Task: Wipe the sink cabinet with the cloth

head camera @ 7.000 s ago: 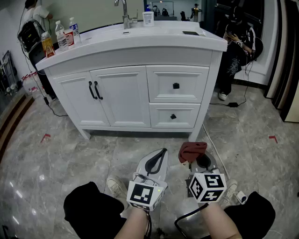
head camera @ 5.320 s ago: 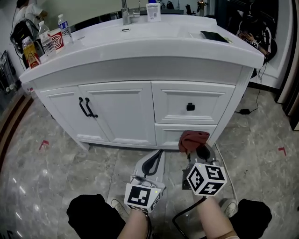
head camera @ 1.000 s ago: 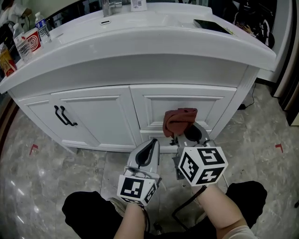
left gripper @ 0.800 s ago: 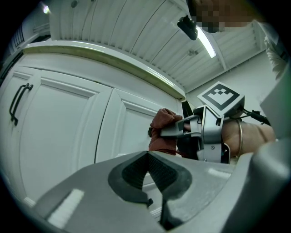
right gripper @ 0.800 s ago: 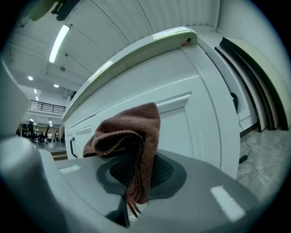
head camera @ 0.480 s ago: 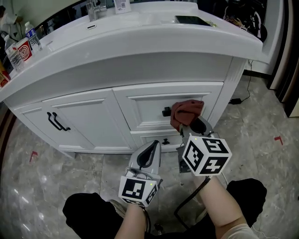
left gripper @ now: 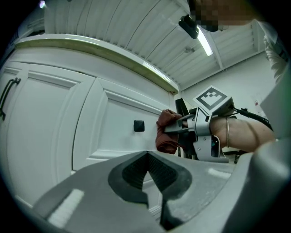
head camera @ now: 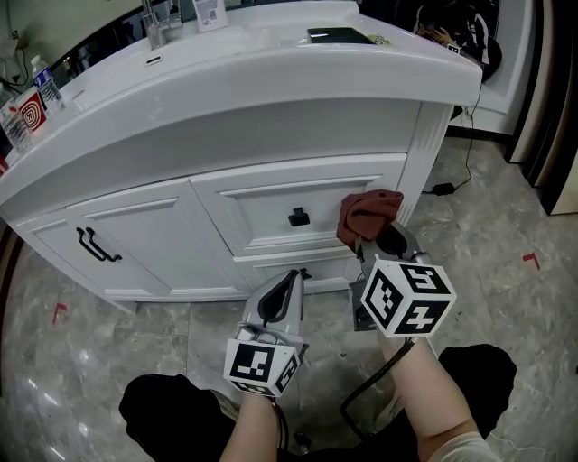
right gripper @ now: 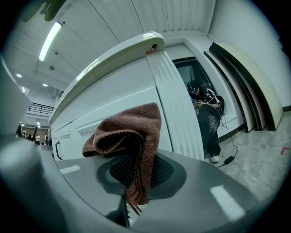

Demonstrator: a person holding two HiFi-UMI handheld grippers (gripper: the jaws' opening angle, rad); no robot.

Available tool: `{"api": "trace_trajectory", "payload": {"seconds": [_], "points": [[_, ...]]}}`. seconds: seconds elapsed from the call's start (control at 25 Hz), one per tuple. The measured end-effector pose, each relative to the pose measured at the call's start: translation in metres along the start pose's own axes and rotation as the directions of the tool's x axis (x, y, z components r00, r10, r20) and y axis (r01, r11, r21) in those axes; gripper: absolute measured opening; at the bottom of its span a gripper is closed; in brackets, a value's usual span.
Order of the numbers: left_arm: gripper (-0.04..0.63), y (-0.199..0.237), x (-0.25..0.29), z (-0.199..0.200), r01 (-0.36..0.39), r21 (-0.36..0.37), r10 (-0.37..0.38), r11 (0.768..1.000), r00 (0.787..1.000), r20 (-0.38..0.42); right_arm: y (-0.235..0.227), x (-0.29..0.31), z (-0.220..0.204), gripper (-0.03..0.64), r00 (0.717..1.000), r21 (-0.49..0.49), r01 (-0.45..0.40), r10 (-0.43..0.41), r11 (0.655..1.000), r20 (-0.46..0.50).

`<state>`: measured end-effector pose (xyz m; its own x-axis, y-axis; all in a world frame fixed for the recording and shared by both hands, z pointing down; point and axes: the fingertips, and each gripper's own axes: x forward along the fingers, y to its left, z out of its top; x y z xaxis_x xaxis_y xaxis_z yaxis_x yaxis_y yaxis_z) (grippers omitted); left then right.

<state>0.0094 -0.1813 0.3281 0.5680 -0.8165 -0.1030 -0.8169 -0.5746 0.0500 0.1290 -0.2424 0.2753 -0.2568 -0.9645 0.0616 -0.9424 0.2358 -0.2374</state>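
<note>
The white sink cabinet [head camera: 271,135] fills the upper part of the head view, with a black knob [head camera: 298,217] on its upper drawer. A red-brown cloth [head camera: 368,209] sits bunched at that drawer's right end, with my right gripper [head camera: 375,236] shut on it. In the right gripper view the cloth [right gripper: 132,136] hangs over the right gripper [right gripper: 132,182]. Whether it touches the cabinet front [right gripper: 109,109] I cannot tell. My left gripper [head camera: 291,275] is shut and empty, low before the lower drawer. The left gripper view shows the left gripper [left gripper: 150,177], the cloth [left gripper: 167,131] and the knob [left gripper: 138,126].
A faucet [head camera: 153,18], a bottle [head camera: 209,11] and a black flat object [head camera: 334,34] are on the countertop, with more bottles [head camera: 23,90] at its left end. Double doors with black handles [head camera: 95,245] are at the left. A person [right gripper: 207,118] and a floor cable [head camera: 447,188] are beyond the cabinet's right corner.
Over seven seconds the cabinet has come much closer. In the last second the right gripper carried the cloth rightward along the upper drawer, past the knob to its right end.
</note>
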Motion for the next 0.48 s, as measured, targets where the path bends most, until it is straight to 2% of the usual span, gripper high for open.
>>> {"api": "trace_trajectory", "payload": {"seconds": [0.16, 0.36, 0.48], "points": [[0.000, -0.010, 0.006, 0.002, 0.020, -0.008, -0.020, 1.000, 1.000, 0.010, -0.013, -0.008, 0.000, 0.081, 0.999, -0.003, 0.034, -0.034, 0.999, -0.002], [0.000, -0.014, 0.007, 0.000, 0.025, -0.011, -0.025, 1.000, 1.000, 0.008, -0.040, -0.022, -0.007, 0.080, 0.991, 0.004, 0.136, -0.136, 0.991, -0.007], [0.000, -0.008, 0.002, -0.005, 0.012, 0.000, -0.012, 1.000, 1.000, 0.000, -0.036, -0.022, -0.021, 0.080, 0.992, 0.008, 0.124, -0.124, 0.992, -0.026]]}}
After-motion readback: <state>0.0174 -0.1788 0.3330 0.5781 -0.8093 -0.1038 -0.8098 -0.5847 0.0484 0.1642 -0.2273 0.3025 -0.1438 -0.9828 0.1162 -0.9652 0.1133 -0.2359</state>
